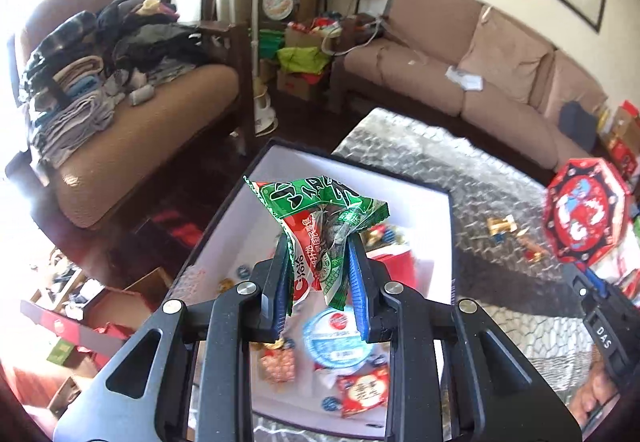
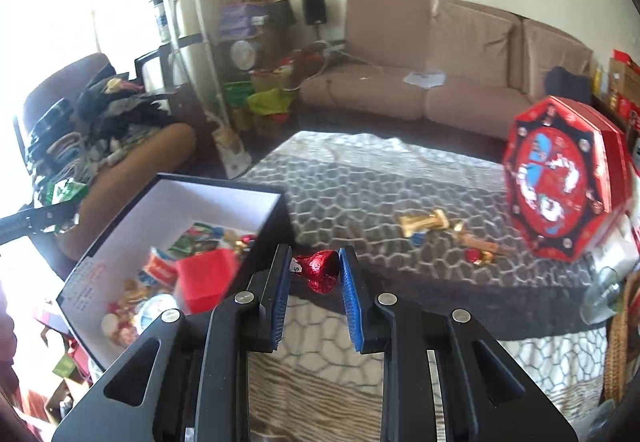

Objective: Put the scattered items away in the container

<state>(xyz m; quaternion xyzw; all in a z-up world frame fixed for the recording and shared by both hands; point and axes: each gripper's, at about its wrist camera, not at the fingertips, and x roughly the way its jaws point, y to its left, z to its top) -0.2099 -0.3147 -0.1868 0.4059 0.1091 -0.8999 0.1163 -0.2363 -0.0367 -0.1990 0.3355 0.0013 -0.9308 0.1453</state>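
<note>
The left hand-held gripper (image 1: 320, 262) is clamped on a crumpled green-and-red snack packet (image 1: 320, 218), held in the air above the open white-lined box (image 1: 424, 210) that already holds sweets and a round blue-lidded cup (image 1: 340, 338). The right hand-held gripper (image 2: 314, 274) has its jaws parted, a red foil candy (image 2: 318, 270) between them, touching neither blue pad that I can tell. At 2 o'clock on the patterned desk (image 2: 360, 178) lie gold-wrapped sweets (image 2: 424, 224) beside a red octagonal tin (image 2: 560, 178).

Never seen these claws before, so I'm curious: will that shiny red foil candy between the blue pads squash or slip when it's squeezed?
The red foil candy looks small and probably light. Its crinkled foil may dent under the right claw. Its cone-like shape might let it roll or squirt out sideways, though the ridged pads should help.
</note>
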